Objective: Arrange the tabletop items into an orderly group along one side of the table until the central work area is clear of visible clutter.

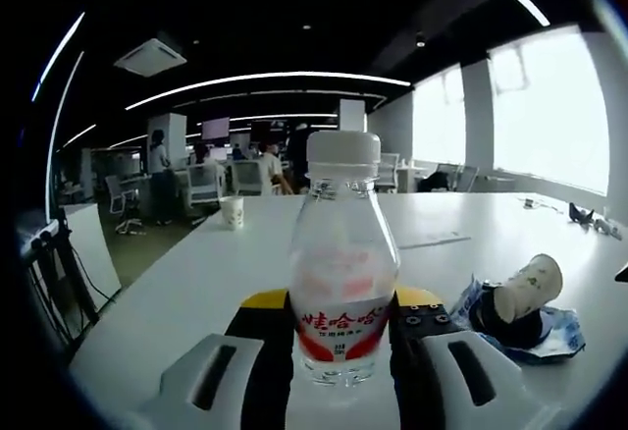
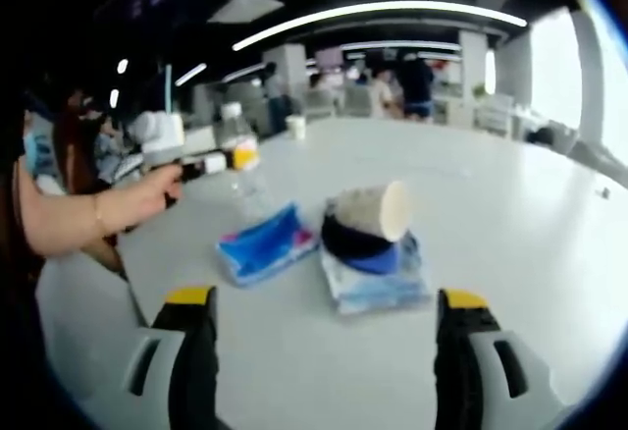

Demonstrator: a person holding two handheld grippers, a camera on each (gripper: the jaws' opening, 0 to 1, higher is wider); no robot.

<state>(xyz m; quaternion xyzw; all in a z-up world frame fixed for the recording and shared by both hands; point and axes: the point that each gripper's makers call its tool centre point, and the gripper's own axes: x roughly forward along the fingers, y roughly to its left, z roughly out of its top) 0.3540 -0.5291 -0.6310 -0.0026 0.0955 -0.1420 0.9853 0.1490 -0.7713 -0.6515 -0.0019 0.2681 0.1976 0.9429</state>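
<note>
Gripping clear bottle, left tool, white cap on, nearly empty

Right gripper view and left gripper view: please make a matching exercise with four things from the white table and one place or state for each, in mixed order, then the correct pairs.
Things
1. clear plastic bottle with white cap
2. tipped-over paper cup
3. flat blue packet
4. small upright paper cup

Places or states
A. far off on the table
B. lying on its side on a dark object
C. between the left hand-held gripper jaws
D. flat on the table, left of the pile

Pairs: 1-C, 2-B, 3-D, 4-A
</note>
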